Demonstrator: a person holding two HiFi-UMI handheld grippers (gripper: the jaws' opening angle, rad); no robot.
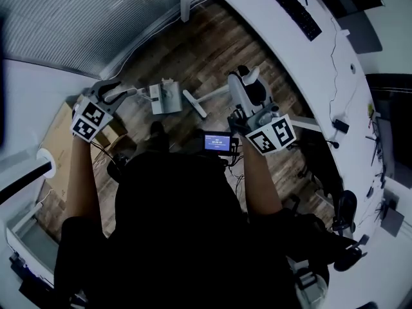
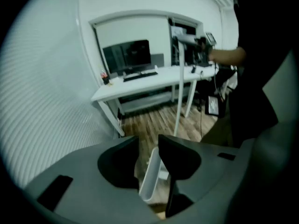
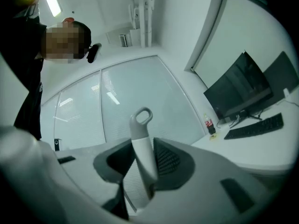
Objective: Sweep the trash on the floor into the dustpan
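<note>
The left claw [image 2: 148,150] is clamped on the white dustpan handle [image 2: 150,178], which runs down between its jaws. The dustpan [image 1: 165,99] sits out ahead of the person, over the wood floor [image 1: 212,53]. Whether its lip touches the boards cannot be told.

The right claw [image 3: 142,148] is clamped on the broom handle [image 3: 141,134], just under the grey loop at its top. The pole slants down to the broom head [image 1: 194,103], which lies just beside the dustpan's right edge.

The floor here is a narrow strip. A glass wall with blinds [image 1: 77,18] closes its left side, and the curved edge of the white worktop [image 1: 335,76] closes its right. A cardboard box [image 1: 61,143] stands near the left claw, on the wall side. Bare boards run on ahead of the dustpan and under the worktop.
</note>
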